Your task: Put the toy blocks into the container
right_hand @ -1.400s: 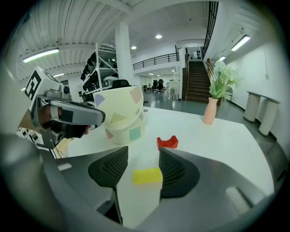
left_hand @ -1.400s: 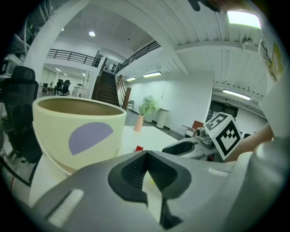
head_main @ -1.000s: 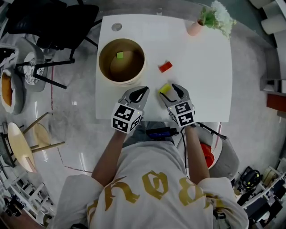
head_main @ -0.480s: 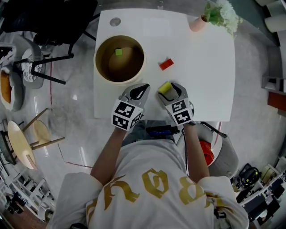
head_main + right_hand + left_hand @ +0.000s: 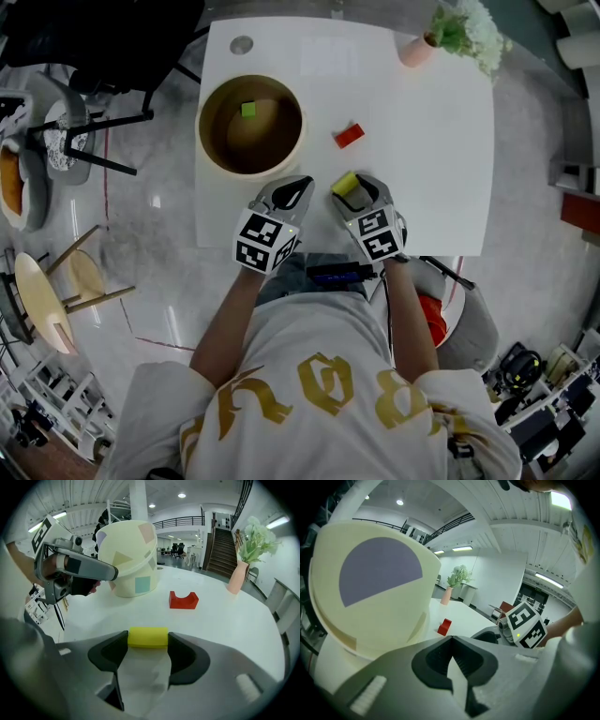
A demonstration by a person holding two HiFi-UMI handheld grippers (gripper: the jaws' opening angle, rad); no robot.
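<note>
Here, right gripper (image 5: pixel 353 190) (image 5: pixel 147 641): jaws pinch the yellow block (image 5: pixel 345 183) (image 5: pixel 147 637) by its two ends, near the front edge of the white table (image 5: pixel 431 159).
Yellow block: between the right jaws, low over the table; whether it touches the top cannot be told.
Left gripper (image 5: pixel 298 189) (image 5: pixel 451 641): jaw tips pressed together with nothing between them, just beside the container's near wall.
Container (image 5: pixel 202 127) (image 5: pixel 370 597): round cream bucket, open-topped, on the table's left part.
Green block (image 5: pixel 248 110): lying inside the container.
Red block (image 5: pixel 348 136) (image 5: pixel 183 600): arch-shaped, notch up, on the table right of the container, apart from both grippers.
Potted plant (image 5: pixel 450 33): at the far right corner.
</note>
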